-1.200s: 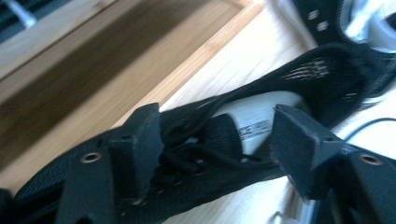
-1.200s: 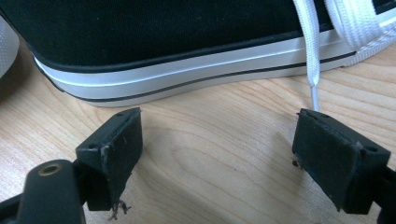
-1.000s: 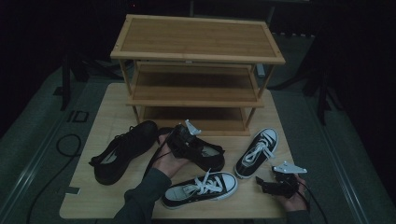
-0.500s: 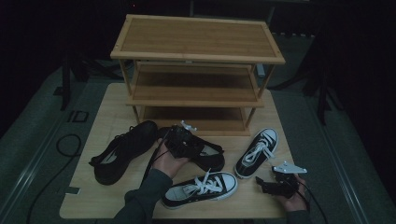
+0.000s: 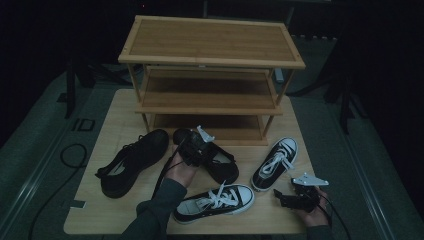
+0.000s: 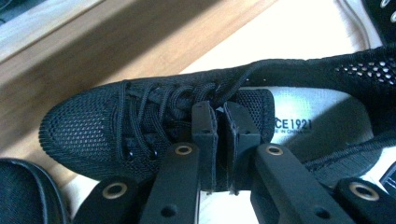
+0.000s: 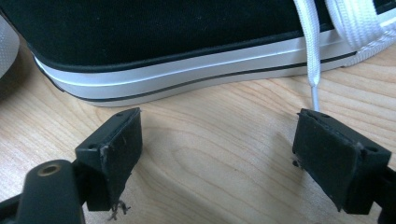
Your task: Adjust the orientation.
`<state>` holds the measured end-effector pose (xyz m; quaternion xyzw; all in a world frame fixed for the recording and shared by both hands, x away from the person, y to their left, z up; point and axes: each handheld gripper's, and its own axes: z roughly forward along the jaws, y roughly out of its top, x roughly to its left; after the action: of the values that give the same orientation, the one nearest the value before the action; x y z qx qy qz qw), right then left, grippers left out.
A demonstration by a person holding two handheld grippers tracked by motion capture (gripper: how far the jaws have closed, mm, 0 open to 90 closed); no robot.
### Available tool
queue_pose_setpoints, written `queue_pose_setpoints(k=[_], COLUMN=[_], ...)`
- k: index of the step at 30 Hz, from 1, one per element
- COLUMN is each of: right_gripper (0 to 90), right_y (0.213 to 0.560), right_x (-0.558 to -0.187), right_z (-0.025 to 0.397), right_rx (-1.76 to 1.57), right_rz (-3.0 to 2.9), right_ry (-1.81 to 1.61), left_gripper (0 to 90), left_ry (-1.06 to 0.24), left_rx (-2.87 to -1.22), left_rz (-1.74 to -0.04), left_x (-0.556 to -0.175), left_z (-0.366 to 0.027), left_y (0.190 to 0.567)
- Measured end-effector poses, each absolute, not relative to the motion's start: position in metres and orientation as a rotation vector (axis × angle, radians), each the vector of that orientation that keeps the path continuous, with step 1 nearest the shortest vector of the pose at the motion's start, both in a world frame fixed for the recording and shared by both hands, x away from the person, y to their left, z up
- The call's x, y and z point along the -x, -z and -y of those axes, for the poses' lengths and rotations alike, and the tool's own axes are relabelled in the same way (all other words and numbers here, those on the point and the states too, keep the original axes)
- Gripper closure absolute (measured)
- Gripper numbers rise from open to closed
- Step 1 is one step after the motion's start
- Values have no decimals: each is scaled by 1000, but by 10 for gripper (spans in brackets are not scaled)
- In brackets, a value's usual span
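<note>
- my left gripper has its jaws pressed together on the tongue and laces of the black mesh shoe, pinching them at the shoe's mouth.
- on that shoe's pale insole i read "ce1921" in print, with a smaller line beneath that looks like "made in china"; the start of the word is hidden behind the tongue.
- that shoe lies on the wooden table, just in front of the bamboo shoe rack, beside a second black shoe.
- my right gripper rests low with jaws wide apart, gripping nothing.
- just beyond them lies a black canvas sneaker with a white sole; its white lace tip almost touches one pad.
</note>
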<state>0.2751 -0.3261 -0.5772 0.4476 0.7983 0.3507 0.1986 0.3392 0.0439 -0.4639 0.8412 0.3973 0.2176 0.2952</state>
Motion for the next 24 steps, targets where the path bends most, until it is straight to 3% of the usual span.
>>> queue_pose_setpoints(k=[15, 19, 24], right_gripper=[158, 158, 158], right_y=[577, 577, 577], right_x=[-275, -275, -275], right_z=[326, 326, 326], right_rx=[-1252, -1252, -1251], right_rz=[-2233, -2233, -2233], right_ry=[-981, -981, -981], left_gripper=[853, 853, 843], left_ry=[-435, -334, -335], left_rx=[-2148, -2139, -2138], left_rz=[-1138, -1160, -1169], left_x=[-351, -349, -344], left_z=[-107, -132, -139], left_y=[453, 459, 460])
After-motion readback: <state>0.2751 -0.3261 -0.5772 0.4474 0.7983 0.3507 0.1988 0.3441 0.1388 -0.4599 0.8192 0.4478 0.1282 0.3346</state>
